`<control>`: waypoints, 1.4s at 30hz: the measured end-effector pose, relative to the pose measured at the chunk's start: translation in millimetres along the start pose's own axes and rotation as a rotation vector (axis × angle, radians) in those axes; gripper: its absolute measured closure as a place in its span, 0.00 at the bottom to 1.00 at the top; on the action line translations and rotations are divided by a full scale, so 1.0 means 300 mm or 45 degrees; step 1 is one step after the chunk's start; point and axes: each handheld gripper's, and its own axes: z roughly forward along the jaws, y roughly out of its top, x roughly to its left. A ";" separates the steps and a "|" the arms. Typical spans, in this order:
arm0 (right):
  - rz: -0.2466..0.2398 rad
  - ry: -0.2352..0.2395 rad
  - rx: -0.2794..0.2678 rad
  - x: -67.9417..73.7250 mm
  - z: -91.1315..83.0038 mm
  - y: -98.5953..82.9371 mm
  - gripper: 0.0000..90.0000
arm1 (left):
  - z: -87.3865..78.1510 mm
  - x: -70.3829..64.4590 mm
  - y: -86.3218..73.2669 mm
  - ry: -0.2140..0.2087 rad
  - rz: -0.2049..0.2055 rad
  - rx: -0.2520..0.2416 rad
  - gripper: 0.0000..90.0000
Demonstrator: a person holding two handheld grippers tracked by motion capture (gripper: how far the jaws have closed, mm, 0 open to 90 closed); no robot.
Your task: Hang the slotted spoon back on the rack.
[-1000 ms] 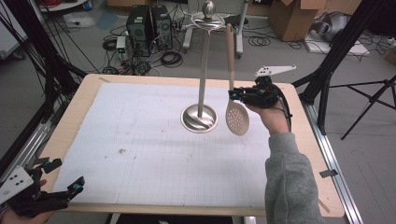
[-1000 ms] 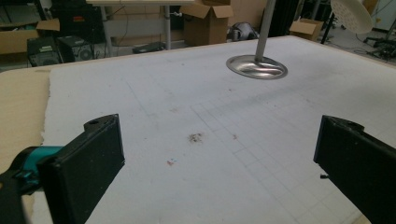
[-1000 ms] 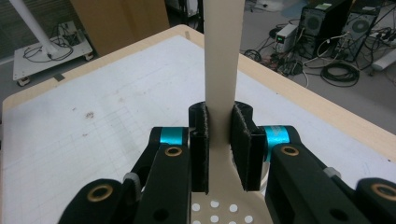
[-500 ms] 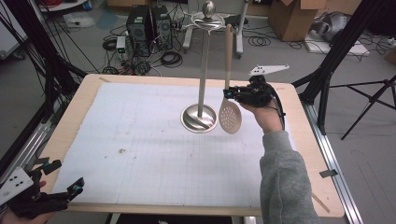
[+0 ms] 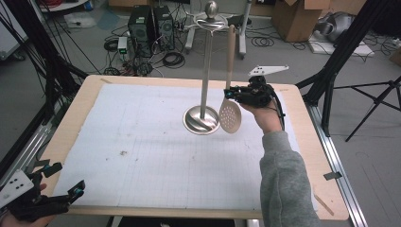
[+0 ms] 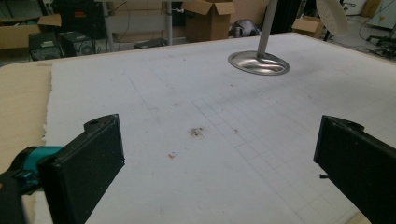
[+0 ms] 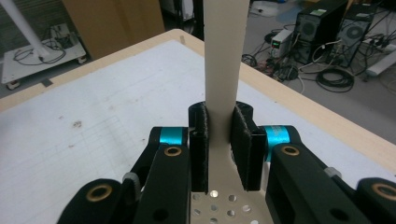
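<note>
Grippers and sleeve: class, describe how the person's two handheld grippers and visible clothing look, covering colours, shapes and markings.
Both grippers are black with flat rectangular jaws and teal accents. The right gripper carries a pale three-cornered plate, a black cable and brass-coloured pivot rings. The left gripper has a pale plate marked with dark dots. The right arm wears a grey sleeve.

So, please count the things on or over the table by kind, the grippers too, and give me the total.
Metal stand: 1
Beige slotted spoon, clamped by the right gripper: 1
Grippers, counting the left gripper too: 2
White mat: 1
Total: 5
</note>
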 end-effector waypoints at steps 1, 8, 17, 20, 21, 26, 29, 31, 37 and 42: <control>-0.005 -0.009 -0.003 -0.001 0.001 0.000 0.86 | 0.000 0.001 0.000 0.001 0.000 0.000 0.02; -0.007 -0.020 -0.006 0.001 0.013 0.000 0.86 | 0.001 0.001 -0.001 -0.001 0.001 0.003 0.02; -0.012 -0.052 -0.037 0.000 0.009 -0.006 0.80 | 0.001 0.001 0.000 -0.002 0.000 -0.001 0.02; -0.025 -0.068 -0.026 0.003 -0.001 -0.009 0.71 | 0.007 0.003 0.001 -0.006 -0.002 -0.001 0.02; -0.038 -0.079 -0.029 0.007 -0.005 -0.009 0.69 | 0.009 0.004 0.002 -0.010 0.002 0.001 0.02; -0.053 -0.100 -0.062 0.025 -0.030 -0.011 0.57 | 0.026 0.008 0.008 -0.022 0.002 -0.004 0.02; -0.055 -0.104 -0.086 0.036 -0.041 -0.023 0.49 | 0.031 0.013 0.013 -0.029 -0.001 -0.011 0.02; -0.051 -0.104 -0.084 0.038 -0.046 -0.034 0.42 | 0.036 0.017 0.017 -0.034 -0.002 -0.016 0.02; -0.052 -0.030 -0.024 0.050 -0.047 -0.062 0.23 | 0.051 0.030 0.024 -0.045 -0.010 -0.028 0.02; -0.051 -0.009 -0.022 0.067 -0.046 -0.081 0.16 | 0.058 0.037 0.038 -0.079 -0.029 -0.062 0.02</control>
